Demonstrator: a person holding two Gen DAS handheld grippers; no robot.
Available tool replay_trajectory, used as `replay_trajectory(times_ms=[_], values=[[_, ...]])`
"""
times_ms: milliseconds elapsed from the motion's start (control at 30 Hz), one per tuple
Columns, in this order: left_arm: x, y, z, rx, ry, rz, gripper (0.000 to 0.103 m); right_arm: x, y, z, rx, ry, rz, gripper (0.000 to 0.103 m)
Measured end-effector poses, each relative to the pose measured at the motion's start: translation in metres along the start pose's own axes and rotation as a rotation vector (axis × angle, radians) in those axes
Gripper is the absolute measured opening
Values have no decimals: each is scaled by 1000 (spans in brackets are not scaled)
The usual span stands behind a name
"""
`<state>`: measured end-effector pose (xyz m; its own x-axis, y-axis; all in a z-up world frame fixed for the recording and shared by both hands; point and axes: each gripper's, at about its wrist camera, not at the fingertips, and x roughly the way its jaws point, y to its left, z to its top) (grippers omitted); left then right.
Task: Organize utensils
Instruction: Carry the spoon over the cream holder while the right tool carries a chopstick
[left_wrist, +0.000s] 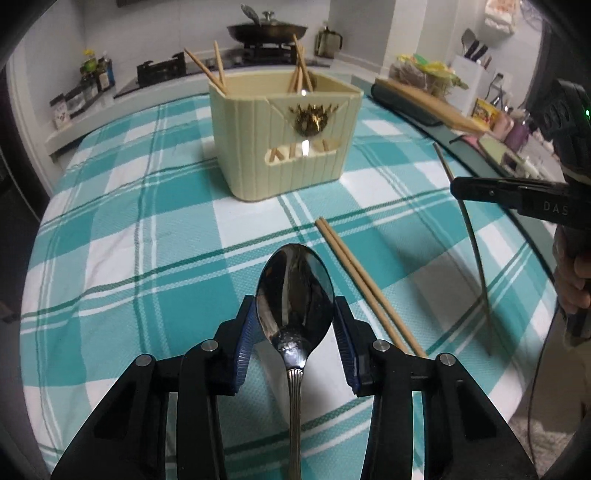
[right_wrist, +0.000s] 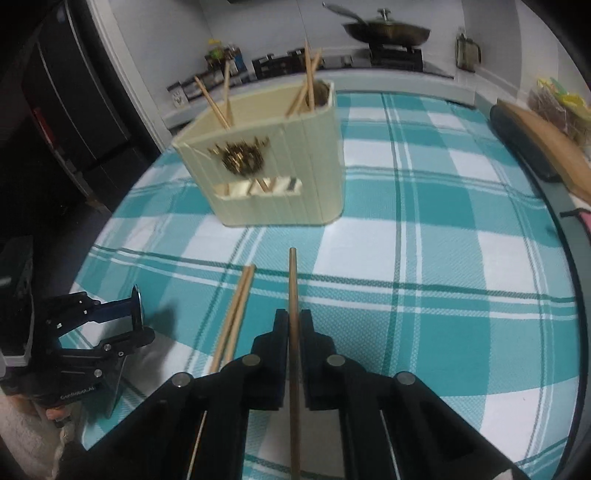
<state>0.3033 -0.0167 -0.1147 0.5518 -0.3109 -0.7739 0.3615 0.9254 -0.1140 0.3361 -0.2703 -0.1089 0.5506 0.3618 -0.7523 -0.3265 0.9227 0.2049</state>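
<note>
Steel, polished and slippery, the silver metal spoon (left_wrist: 295, 295) sits pinched at its bowl between the left gripper (left_wrist: 295, 317) pads; gripping the ridged handle seems surer. Right gripper (right_wrist: 293, 332) is clenched on a thin, stiff, light wooden chopstick (right_wrist: 293, 280), facing the cream ribbed utensil holder (right_wrist: 266, 162).

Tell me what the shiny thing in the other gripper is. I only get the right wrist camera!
Observer: It's a metal spoon. The left gripper pinches its bowl between blue pads.
Operator: Which way does it point?
Observer: The tip points at the cream utensil holder, and the handle runs back under the camera.
Operator: Where does my chopstick end?
Observer: The chopstick trails behind the right gripper and ends near the table's edge.
</note>
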Motion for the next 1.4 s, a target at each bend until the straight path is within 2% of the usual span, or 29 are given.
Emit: replay_trajectory(times_ms=[133,267,433,633,767,933,1000,1133,1200,1267,1400], values=[[-52,3,-4,-25,-113,-32,41,-59,16,0,-32,-118,29,6],[-85,8,-4,-60,-191,-59,41,-94,30,-3,-68,-219,22,6],[-104,15,7,-89,-251,-69,41,-106,47,3,-101,-315,-4,6],[-113,26,27,-108,-265,-77,41,-105,47,29,-102,-355,-8,6],[-128,32,55,-108,-296,-98,41,-106,42,57,-118,-374,-25,6],[-157,41,118,-126,-401,-142,41,-120,38,106,-140,-453,-56,6],[-163,43,146,-131,-457,-124,41,-124,37,126,-147,-491,-68,6],[-153,47,201,-157,-550,-63,41,-116,30,164,-140,-556,-82,6],[-134,47,223,-173,-558,-36,41,-105,29,177,-144,-581,-84,6],[-107,50,238,-192,-520,-21,41,-82,28,186,-162,-555,-91,6],[-35,60,251,-237,-356,-18,41,-23,20,196,-149,-368,-23,6]])
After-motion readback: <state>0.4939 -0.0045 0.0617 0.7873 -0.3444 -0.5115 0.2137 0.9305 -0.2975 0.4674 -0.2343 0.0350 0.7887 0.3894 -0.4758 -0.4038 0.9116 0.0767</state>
